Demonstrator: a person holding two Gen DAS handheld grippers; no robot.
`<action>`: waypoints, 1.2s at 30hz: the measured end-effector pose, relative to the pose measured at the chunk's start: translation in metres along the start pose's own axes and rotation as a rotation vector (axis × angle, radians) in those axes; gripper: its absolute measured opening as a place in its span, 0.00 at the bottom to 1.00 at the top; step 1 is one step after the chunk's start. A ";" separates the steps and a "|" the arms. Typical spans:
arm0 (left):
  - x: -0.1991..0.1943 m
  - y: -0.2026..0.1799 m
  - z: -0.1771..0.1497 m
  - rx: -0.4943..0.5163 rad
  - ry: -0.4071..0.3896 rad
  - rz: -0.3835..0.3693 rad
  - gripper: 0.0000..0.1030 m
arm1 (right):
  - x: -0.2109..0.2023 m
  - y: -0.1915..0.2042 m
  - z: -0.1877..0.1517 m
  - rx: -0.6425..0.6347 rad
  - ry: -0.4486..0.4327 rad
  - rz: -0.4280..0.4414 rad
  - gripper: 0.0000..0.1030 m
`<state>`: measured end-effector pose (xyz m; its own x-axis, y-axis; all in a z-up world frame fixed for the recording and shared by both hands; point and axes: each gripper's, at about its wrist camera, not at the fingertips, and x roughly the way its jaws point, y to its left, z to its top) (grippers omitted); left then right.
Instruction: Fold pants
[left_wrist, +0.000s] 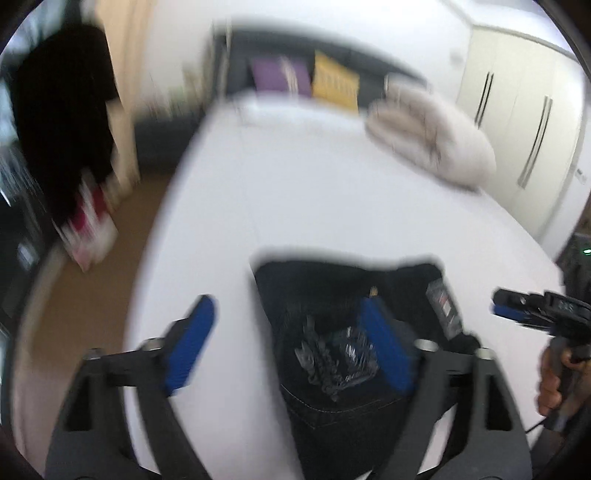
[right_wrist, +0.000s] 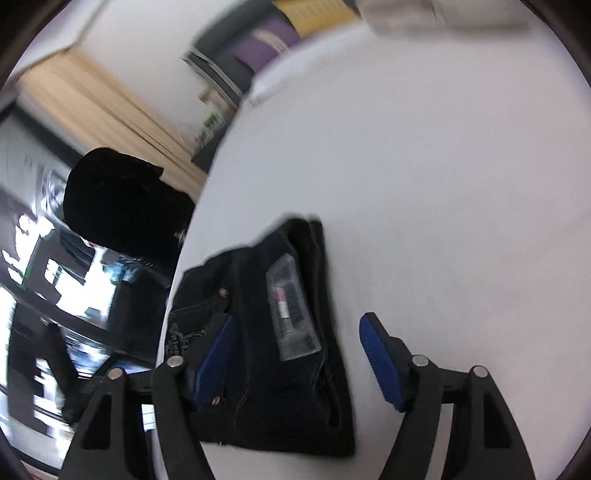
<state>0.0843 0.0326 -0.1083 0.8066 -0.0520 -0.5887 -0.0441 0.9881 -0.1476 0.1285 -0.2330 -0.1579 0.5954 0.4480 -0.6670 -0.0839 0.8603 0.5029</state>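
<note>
Dark folded pants (left_wrist: 314, 284) lie near the front of a white bed (left_wrist: 295, 184). A clear tag (right_wrist: 291, 306) is stuck on their top fold. My left gripper (left_wrist: 288, 343) is open just above the pants, its right pad over the cloth and its left pad over bare sheet. My right gripper (right_wrist: 299, 360) is open too, its blue pads either side of the pants (right_wrist: 258, 295) and not pressing on them. In the left wrist view the right gripper (left_wrist: 517, 310) shows at the right edge, held by a hand (left_wrist: 554, 376). Both views are blurred.
A folded beige blanket (left_wrist: 432, 136) lies at the bed's far right. Purple (left_wrist: 277, 75) and yellow (left_wrist: 334, 81) cushions lean on a dark headboard. White wardrobe doors (left_wrist: 517, 110) stand to the right. A dark garment (left_wrist: 62, 122) hangs at left over brown floor (left_wrist: 92, 295).
</note>
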 end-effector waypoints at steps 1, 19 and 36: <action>-0.031 -0.013 0.005 0.035 -0.088 0.056 1.00 | -0.022 0.015 -0.004 -0.059 -0.061 -0.033 0.76; -0.212 -0.076 -0.043 -0.026 -0.005 0.232 1.00 | -0.231 0.153 -0.084 -0.335 -0.484 -0.177 1.00; -0.152 -0.065 -0.063 -0.046 0.128 0.214 1.00 | -0.182 0.156 -0.101 -0.305 -0.281 -0.335 1.00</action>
<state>-0.0722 -0.0323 -0.0593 0.6952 0.1370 -0.7056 -0.2348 0.9711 -0.0427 -0.0734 -0.1556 -0.0133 0.8171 0.0901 -0.5694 -0.0559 0.9954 0.0774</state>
